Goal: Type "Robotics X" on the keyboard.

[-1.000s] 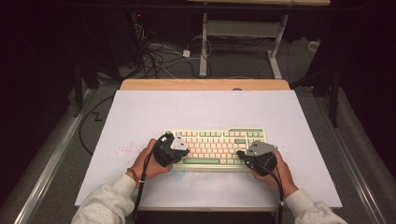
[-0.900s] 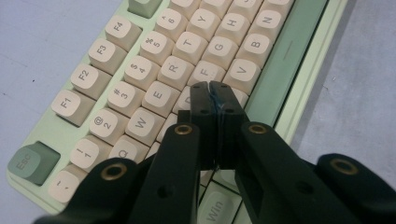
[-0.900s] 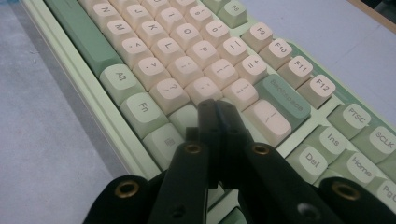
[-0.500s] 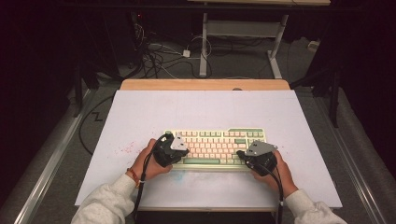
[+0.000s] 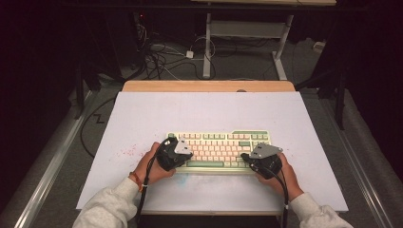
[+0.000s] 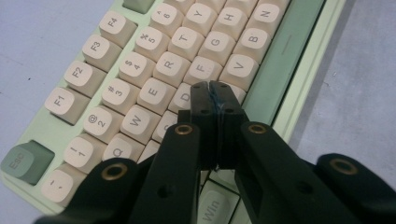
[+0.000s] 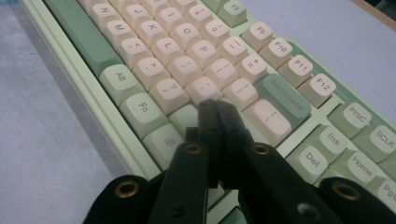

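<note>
A pale green keyboard (image 5: pixel 218 147) with cream and green keys lies on the white mat, near its front. My left gripper (image 5: pixel 184 155) hovers over the keyboard's left end, jaws shut with nothing between them. In the left gripper view the left gripper (image 6: pixel 210 85) has its tips pressed together above the keyboard (image 6: pixel 159 70), near the D, F and C keys. My right gripper (image 5: pixel 245 157) sits over the right end, also shut and empty. In the right gripper view the right gripper (image 7: pixel 215 103) points at the keyboard (image 7: pixel 196 60), at the keys left of the Backspace key (image 7: pixel 282 93).
The white mat (image 5: pixel 142 118) covers a wooden table (image 5: pixel 209 86) whose far edge shows. Beyond it are cables (image 5: pixel 161 52) on the floor and a white desk frame (image 5: pixel 247 33). Faint red specks (image 5: pixel 128 152) mark the mat left of the keyboard.
</note>
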`<state>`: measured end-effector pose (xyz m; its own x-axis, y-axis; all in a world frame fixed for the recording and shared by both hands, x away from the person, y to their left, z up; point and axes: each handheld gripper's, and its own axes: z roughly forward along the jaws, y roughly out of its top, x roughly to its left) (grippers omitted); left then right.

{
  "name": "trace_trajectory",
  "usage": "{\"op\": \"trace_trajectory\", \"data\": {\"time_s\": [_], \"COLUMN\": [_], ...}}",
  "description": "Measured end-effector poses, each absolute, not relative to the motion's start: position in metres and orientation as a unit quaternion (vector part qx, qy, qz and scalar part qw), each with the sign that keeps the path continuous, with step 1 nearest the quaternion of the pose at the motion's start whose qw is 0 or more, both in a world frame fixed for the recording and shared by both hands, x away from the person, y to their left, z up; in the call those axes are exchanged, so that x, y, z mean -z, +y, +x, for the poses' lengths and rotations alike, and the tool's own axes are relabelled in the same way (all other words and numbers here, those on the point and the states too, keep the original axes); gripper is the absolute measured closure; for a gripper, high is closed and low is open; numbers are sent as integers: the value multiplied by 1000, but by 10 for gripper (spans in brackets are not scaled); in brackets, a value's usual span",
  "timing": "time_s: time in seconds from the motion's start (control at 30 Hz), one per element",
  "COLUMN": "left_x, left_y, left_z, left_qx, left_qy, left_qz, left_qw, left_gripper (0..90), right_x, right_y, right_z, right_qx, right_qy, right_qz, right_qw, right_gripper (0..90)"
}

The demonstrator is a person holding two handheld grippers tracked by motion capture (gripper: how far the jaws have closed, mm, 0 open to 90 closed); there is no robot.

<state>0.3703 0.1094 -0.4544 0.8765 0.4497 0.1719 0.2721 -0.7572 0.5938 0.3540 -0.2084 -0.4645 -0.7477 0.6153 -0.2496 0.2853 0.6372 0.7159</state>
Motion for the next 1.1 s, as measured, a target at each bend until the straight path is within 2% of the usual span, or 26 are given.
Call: {"op": "trace_trajectory", "data": {"time_s": [0.47, 0.57, 0.83, 0.97, 1.1], "left_x": [445, 443, 440, 439, 438], "left_y": [113, 115, 117, 119, 121], "left_z": [367, 365, 361, 359, 360], "left_qx": [-174, -182, -223, -238, -244], "left_qy": [193, 195, 208, 212, 218], "left_qz": [914, 910, 891, 883, 878], "left_qw": [310, 318, 336, 345, 349], "left_gripper": [818, 768, 505, 421, 382], "right_x": [464, 462, 454, 449, 442], "right_y": [-209, -210, -212, -211, -212], "right_z": [354, 354, 351, 351, 353], "right_qx": [-337, -344, -354, -366, -383], "right_qy": [871, 871, 864, 859, 850], "right_qz": [259, 259, 256, 258, 262], "right_qw": [247, 236, 250, 249, 248], "right_gripper": [900, 900, 900, 891, 862]}}
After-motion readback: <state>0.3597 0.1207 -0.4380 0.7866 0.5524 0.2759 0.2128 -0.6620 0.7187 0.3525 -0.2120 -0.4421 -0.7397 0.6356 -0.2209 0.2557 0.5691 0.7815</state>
